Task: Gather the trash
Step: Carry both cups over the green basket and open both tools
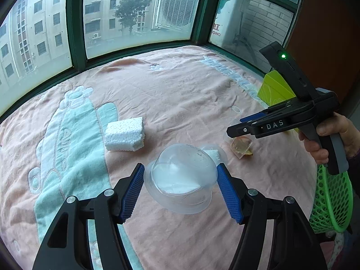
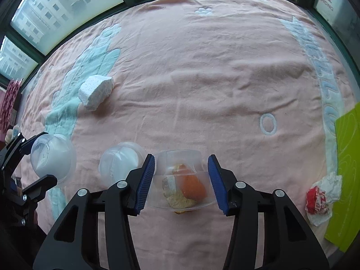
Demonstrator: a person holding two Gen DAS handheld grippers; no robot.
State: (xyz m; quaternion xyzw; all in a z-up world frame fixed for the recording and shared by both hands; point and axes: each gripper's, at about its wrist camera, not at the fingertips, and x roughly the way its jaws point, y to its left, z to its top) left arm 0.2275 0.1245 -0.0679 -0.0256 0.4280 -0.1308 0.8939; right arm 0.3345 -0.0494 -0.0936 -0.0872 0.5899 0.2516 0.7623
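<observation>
Two clear cups sit inside my claws right now, one each. My left gripper [image 1: 180, 187] has its blue pads spread on either side of a domed clear cup [image 1: 183, 175] with white residue inside; the pads look just at its rim, but I can't tell whether they actually bite, so I call the left grip unclear. My right gripper [image 2: 181, 183] stands open around an upturned clear tub [image 2: 181, 180] — gaps show on both sides — and under it lie an orange peel piece and some pale scraps.

A third clear cup [image 2: 120, 163], whitish inside, rests just beside the right claw's left finger.

Room to move: the pink blanket [image 1: 180, 94] runs wide and bare toward the green window frame [image 1: 76, 22] at the far edge. The foam block [image 1: 124, 135] lies well apart to the left.

On my right edge things get tight — a lime-green board [image 2: 347, 175] borders the blanket, with a crumpled red-and-white wrapper [image 2: 321, 196] touching it, and a green mesh basket [image 1: 333, 202] hangs off the near right side, contents hidden.
</observation>
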